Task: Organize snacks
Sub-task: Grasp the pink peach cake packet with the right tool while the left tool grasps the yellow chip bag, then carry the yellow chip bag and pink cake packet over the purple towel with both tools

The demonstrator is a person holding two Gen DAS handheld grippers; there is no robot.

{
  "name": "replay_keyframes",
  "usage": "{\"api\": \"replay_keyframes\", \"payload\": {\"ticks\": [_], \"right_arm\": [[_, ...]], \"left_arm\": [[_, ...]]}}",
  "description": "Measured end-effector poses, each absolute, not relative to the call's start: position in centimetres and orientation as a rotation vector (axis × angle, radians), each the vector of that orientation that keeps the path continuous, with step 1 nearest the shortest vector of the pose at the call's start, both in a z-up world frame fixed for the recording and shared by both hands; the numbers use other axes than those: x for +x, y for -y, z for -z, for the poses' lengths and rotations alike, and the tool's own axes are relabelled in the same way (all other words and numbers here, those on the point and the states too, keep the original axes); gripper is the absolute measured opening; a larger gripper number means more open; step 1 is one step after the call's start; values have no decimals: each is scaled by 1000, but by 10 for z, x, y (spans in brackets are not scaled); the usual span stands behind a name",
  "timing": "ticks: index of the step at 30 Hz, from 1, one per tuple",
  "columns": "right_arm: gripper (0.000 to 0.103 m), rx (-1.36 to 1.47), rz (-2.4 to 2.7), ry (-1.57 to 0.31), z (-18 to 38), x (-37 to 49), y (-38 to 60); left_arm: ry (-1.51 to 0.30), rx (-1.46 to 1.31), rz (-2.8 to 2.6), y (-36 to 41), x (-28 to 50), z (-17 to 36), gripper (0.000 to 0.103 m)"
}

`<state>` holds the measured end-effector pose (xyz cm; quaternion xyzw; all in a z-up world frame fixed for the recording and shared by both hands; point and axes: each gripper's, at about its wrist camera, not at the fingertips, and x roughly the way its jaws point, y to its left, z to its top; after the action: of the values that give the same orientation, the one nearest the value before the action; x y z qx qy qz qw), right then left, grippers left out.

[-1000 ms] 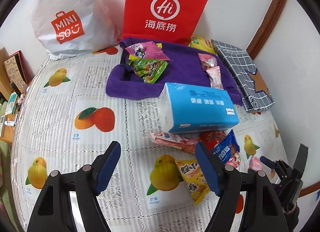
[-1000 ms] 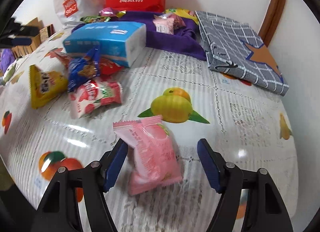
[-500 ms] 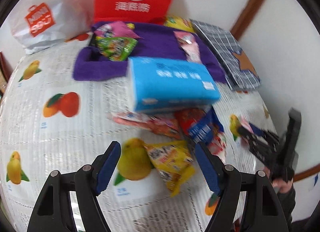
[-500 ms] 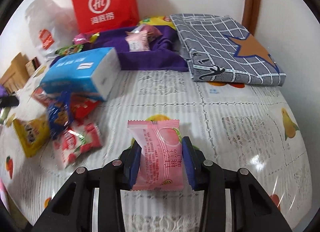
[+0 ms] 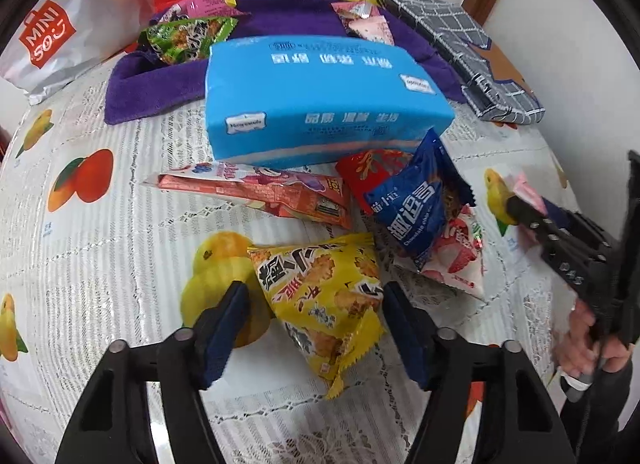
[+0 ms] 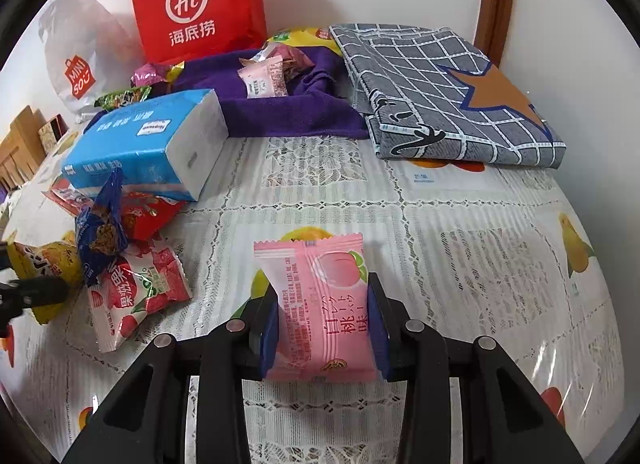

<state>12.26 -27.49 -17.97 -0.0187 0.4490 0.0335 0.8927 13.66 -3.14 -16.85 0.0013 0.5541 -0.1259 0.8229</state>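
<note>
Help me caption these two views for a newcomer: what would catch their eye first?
Probably the pink peach snack packet, clamped in the right hand-held gripper above the fruit-print tablecloth. Next, the big blue tissue pack mid-table, its near edge resting on loose snacks, with the red Hi bag upright against the wall behind. In the left view, the open left hand-held gripper straddles a yellow snack bag.

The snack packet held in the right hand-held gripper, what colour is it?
The snack packet is pink with a peach picture, shown best in the right wrist view.
</note>
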Motion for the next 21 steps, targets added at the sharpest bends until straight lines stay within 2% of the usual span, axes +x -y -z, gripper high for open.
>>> {"api": "replay_keyframes", "payload": {"ticks": [2, 5, 21], "right_arm": [[38, -34, -69, -925, 175, 120, 277], [38, -39, -59, -919, 169, 116, 278], [38, -34, -108, -823, 115, 115, 243]], "left_arm": [[-1162, 10, 258, 32, 137, 168, 50], [-1156, -15, 291, 29, 137, 167, 44], [-1057, -91, 230, -29, 123, 118, 42]]}}
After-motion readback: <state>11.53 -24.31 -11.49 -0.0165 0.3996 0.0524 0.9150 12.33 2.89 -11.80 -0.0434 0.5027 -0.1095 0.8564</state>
